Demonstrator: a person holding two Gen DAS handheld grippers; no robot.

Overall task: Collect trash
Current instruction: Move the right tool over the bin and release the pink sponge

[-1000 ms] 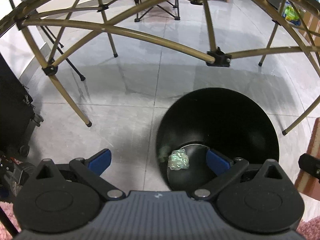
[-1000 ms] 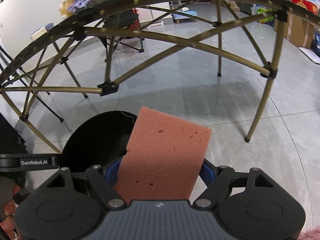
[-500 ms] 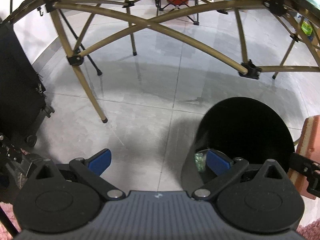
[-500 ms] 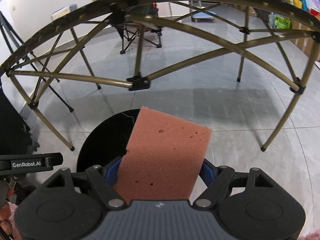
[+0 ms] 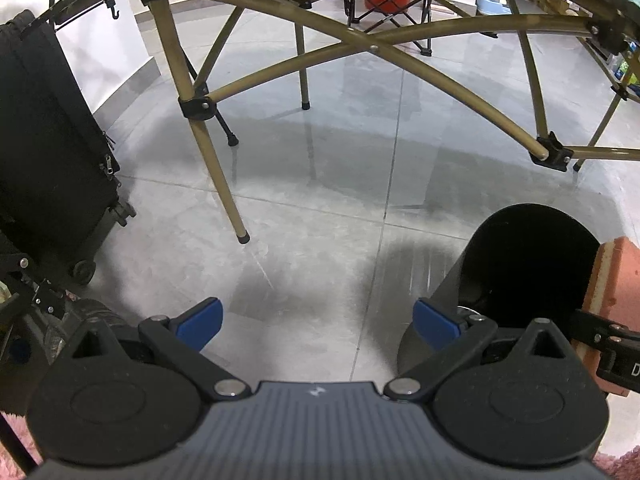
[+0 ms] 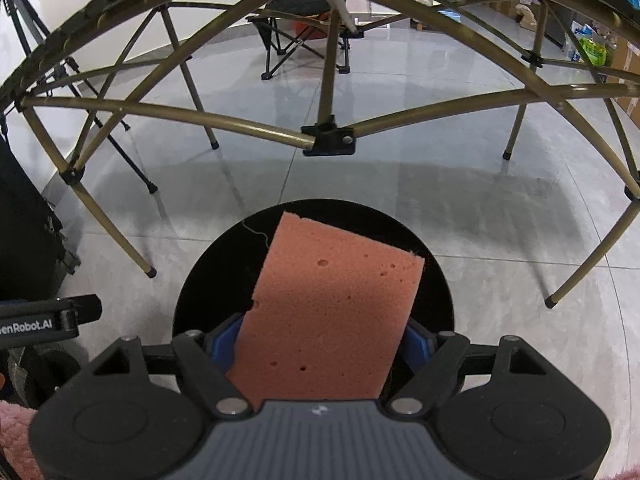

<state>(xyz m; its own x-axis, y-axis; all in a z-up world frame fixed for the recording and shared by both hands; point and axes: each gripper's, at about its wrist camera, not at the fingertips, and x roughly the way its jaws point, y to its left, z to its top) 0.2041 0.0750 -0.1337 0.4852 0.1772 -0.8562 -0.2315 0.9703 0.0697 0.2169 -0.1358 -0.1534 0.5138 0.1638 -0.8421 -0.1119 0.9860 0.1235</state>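
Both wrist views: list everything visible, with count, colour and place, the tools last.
sponge: one, pink, clamped in the right tool, over the bin's mouth
bin: one, black, round, on the floor below the right tool
table frame: one, brass-coloured poles with black joints, spanning the floor beyond the bin
suitcase: one, black, wheeled, at the left edge
folding chair: one, dark, far behind the frame
floor: grey glossy tiles
left tool: open, empty, blue pads
right tool: shut on the sponge
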